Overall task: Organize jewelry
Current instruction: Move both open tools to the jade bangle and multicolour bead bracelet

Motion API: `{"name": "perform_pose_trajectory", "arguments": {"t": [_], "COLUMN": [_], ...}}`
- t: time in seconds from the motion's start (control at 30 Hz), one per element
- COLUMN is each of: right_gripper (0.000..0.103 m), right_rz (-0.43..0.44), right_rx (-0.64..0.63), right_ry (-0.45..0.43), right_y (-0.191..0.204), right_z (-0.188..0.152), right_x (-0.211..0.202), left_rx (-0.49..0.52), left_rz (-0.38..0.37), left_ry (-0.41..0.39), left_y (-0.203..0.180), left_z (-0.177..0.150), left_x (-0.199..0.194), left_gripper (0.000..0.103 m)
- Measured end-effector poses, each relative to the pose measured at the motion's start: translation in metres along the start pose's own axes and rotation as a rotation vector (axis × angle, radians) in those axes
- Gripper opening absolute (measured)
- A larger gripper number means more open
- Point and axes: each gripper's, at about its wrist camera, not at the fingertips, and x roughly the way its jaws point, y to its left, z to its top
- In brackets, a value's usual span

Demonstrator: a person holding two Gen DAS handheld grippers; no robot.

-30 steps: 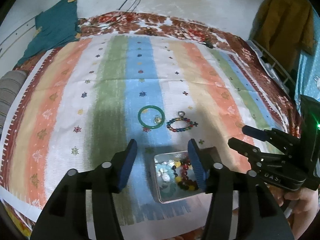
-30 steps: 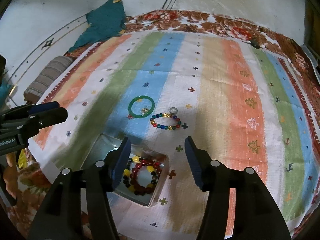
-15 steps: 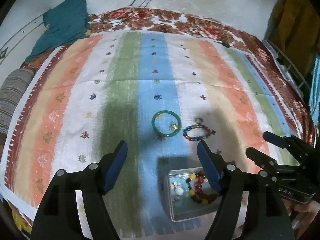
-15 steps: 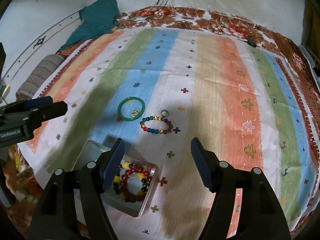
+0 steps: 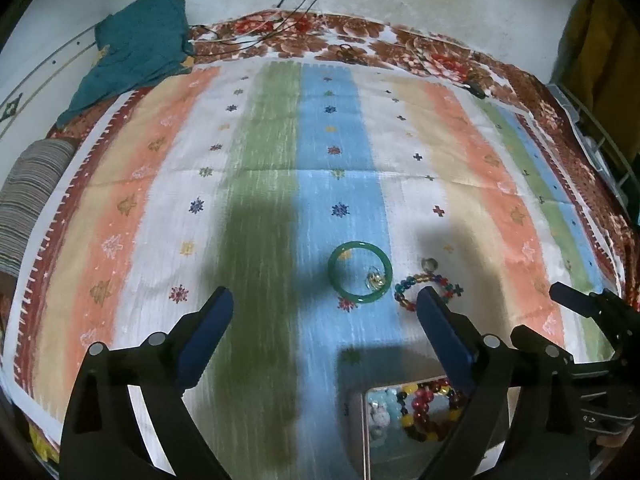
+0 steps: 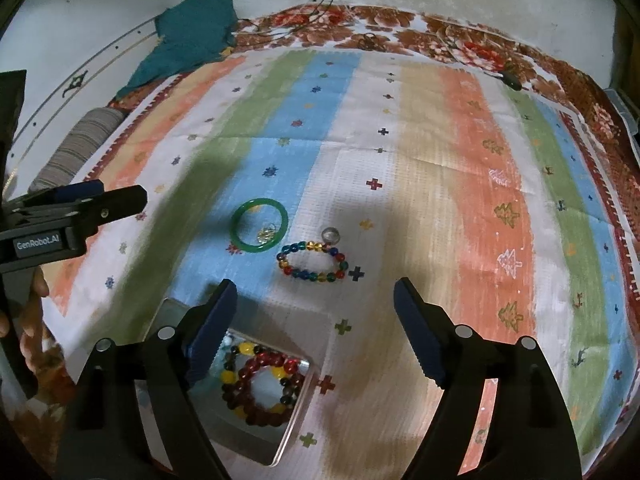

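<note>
Both the left gripper (image 5: pixel 324 322) and right gripper (image 6: pixel 314 306) gape wide, empty, above a woven striped cloth (image 6: pixel 440 168). A glossy green bangle (image 6: pixel 259 226) lies beside a multicoloured glass-bead bracelet (image 6: pixel 313 263); a clear square box (image 6: pixel 256 384) holds round beads.

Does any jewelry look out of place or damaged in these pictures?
No damage shows. Outside the clear box lie a green bangle with a small gold piece inside it, a multicolored bead bracelet and a silver ring.

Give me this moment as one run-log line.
left gripper: open, empty | right gripper: open, empty | green bangle, beaded bracelet: on cloth | tray: holds bracelets
</note>
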Motion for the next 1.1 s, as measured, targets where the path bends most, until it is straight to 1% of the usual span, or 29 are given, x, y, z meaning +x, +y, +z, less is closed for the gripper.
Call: {"name": "perform_pose_trajectory", "arguments": {"t": [0.43, 0.57, 1.1], "right_gripper": [0.083, 0.084, 0.084], "right_rz": [-0.018, -0.023, -0.033], "right_rx": [-0.015, -0.012, 0.009], "right_ry": [0.032, 0.050, 0.148], "right_y": [-0.002, -0.003, -0.015], "right_z": [0.014, 0.017, 0.025], "right_x": [0.023, 0.030, 0.072], "left_rx": [-0.008, -0.015, 0.028], "left_rz": [0.069, 0.047, 0.067], "left_ry": [0.033, 0.056, 0.137], "left_y": [0.011, 0.013, 0.009], "left_z": [0.014, 0.017, 0.022], "left_x": [0.029, 0.037, 0.083], "left_gripper": [0.096, 0.096, 0.096]}}
